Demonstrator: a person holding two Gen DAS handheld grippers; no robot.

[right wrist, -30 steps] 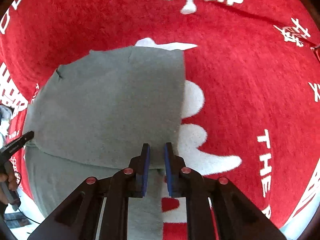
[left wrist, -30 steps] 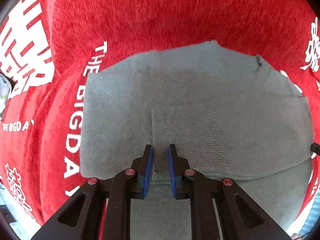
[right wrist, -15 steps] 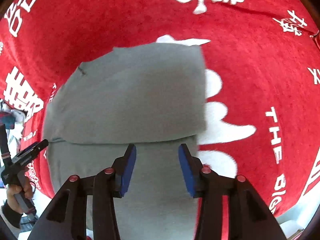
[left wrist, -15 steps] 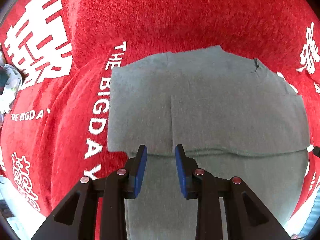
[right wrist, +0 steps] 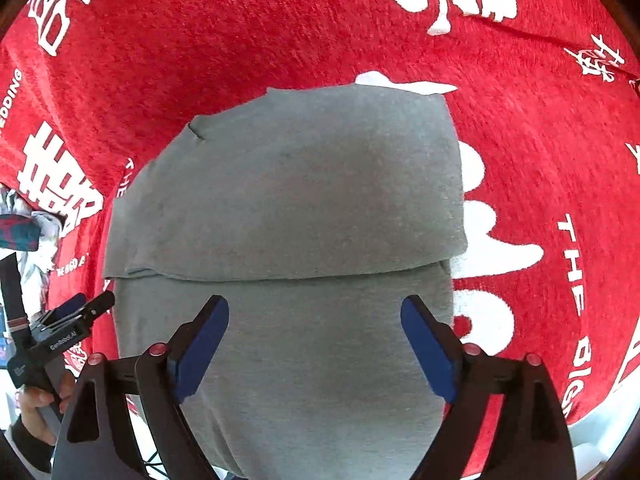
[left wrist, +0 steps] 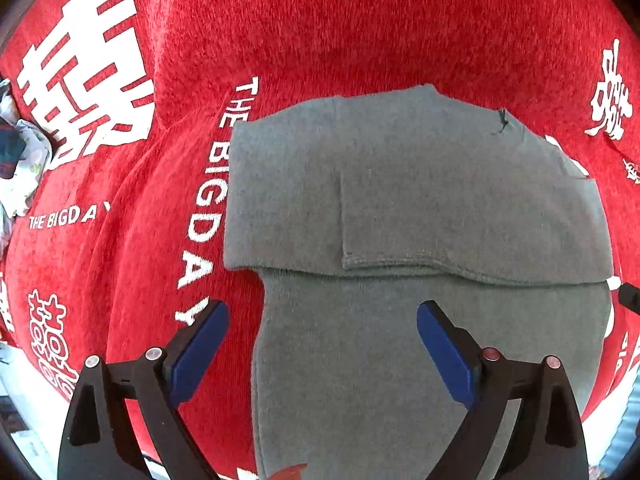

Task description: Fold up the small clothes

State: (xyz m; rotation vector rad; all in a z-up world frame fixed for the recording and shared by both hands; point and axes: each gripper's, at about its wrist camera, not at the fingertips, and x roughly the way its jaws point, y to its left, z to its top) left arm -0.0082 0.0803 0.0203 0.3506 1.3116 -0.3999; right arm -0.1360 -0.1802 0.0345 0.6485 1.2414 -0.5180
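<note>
Both the left gripper and right gripper have just been opening wide (nothing held), now clear above the folded grey garment.

Bare red cloth around grey garment

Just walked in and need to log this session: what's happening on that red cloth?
A person with a handheld gripper in each hand is folding a grey garment on a red printed cloth. One part is already folded over the rest. The left gripper and right gripper have just been opening; both jaws stand wide above the fabric, nothing pinched between them.
</note>
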